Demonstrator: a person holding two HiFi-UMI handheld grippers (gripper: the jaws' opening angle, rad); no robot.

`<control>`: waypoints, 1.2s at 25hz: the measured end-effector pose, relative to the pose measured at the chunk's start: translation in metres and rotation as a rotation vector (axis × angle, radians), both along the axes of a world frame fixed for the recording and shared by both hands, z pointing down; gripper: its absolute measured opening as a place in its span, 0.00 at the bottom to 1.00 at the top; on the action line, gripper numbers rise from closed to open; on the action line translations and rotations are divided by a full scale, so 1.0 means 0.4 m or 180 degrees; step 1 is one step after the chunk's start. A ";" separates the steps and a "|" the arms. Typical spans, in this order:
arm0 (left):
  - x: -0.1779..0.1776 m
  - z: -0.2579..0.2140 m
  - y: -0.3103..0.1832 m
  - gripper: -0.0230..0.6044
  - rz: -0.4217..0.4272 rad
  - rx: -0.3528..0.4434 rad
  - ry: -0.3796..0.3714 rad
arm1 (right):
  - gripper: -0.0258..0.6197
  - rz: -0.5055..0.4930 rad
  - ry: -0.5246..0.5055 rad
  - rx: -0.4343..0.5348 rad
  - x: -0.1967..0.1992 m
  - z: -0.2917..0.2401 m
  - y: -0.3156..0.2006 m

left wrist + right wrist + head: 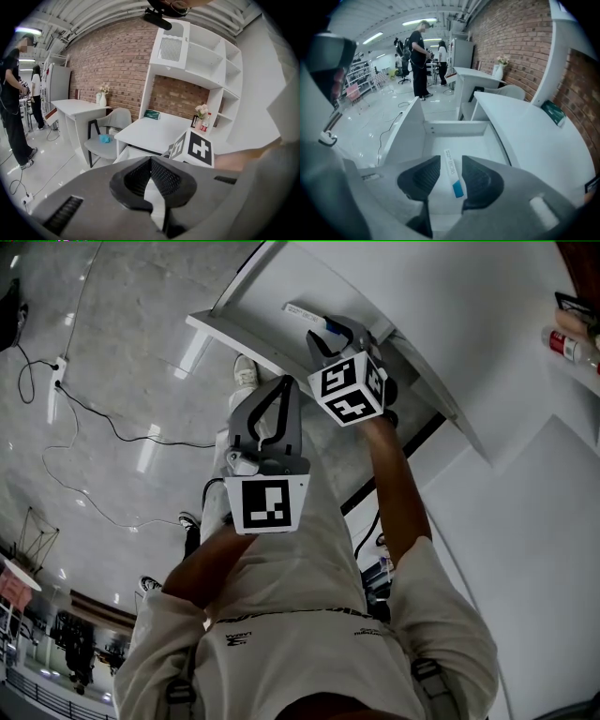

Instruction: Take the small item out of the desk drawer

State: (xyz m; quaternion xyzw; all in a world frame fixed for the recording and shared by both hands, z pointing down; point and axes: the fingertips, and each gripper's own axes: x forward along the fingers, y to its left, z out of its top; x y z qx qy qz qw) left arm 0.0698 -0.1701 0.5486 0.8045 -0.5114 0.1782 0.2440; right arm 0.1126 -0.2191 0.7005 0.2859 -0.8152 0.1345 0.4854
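Note:
The white desk drawer stands pulled open; in the right gripper view its side wall runs away from me. On its floor lies the small item, a slim white tube with a blue end, also visible in the head view as the small item. My right gripper reaches down into the drawer, open, one pad on each side of the tube and neither pressing on it. My left gripper is held back outside the drawer at waist height, its tips shut together on nothing.
The white desk top runs along the drawer's right side, with shelves above it. A grey chair stands at the neighbouring desk. Cables trail over the glossy floor. People stand far off. A bottle sits on a shelf.

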 end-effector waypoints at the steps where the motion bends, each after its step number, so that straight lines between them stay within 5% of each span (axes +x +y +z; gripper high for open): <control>1: -0.001 0.001 -0.002 0.03 0.0012 0.0013 -0.0016 | 0.25 -0.0087 0.0052 0.0004 -0.003 0.016 -0.002; 13: -0.035 0.041 -0.019 0.03 -0.0017 -0.0024 -0.0092 | 0.31 -0.0797 0.0553 -0.0165 -0.005 0.185 -0.005; 30: -0.044 0.052 -0.022 0.03 0.0005 -0.0037 -0.0083 | 0.28 -0.0893 0.0730 -0.0362 -0.001 0.290 0.000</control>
